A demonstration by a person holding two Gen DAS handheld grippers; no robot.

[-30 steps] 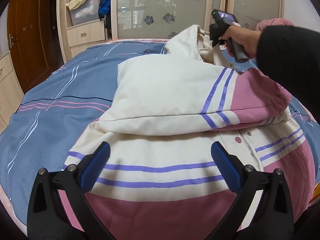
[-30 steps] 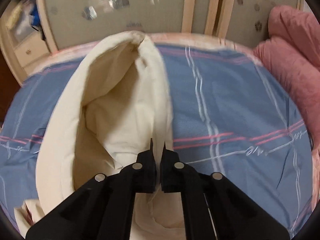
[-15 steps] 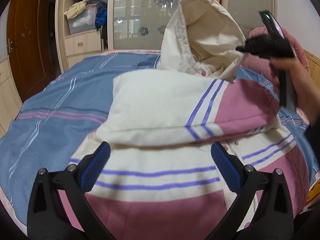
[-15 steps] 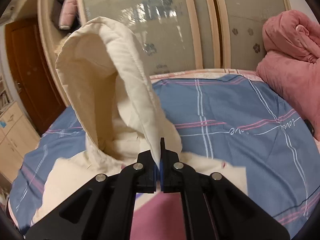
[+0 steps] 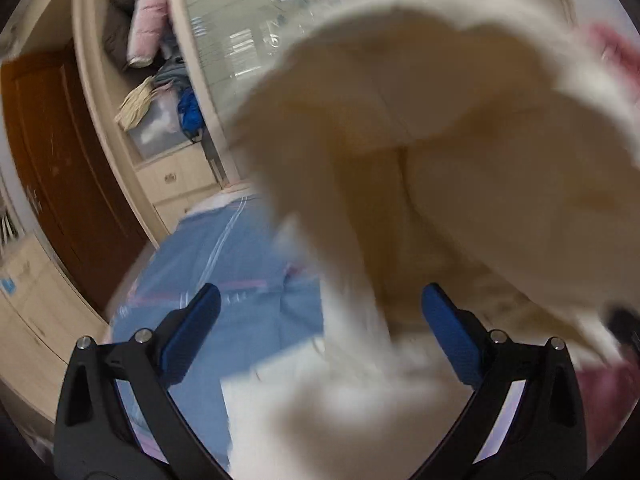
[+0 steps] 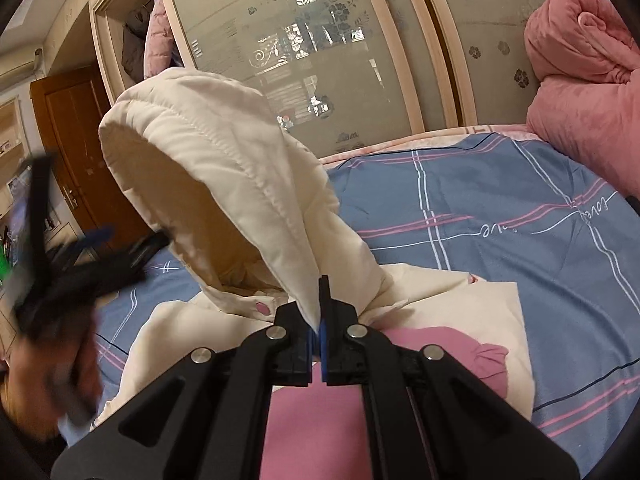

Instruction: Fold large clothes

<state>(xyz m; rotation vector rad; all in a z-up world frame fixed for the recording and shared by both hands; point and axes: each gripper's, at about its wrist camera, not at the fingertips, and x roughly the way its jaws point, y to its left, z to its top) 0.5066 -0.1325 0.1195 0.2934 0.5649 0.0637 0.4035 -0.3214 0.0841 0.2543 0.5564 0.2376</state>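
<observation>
Right claw (image 6: 319, 322) clenched on the front edge of the cream hood (image 6: 224, 168), holding it raised above the cream-and-pink jacket (image 6: 420, 340) lying on the blue plaid bed (image 6: 500, 208). Left claw (image 5: 320, 336) released, jaws wide, blurred hood fabric (image 5: 440, 128) close before it. Beyond: wardrobe (image 6: 320, 40), pink quilt (image 6: 580, 80).

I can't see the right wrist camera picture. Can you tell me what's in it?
The right gripper pinches the edge of a cream jacket's hood, holding it up over a blue plaid bed. A pink blanket sits behind.
</observation>
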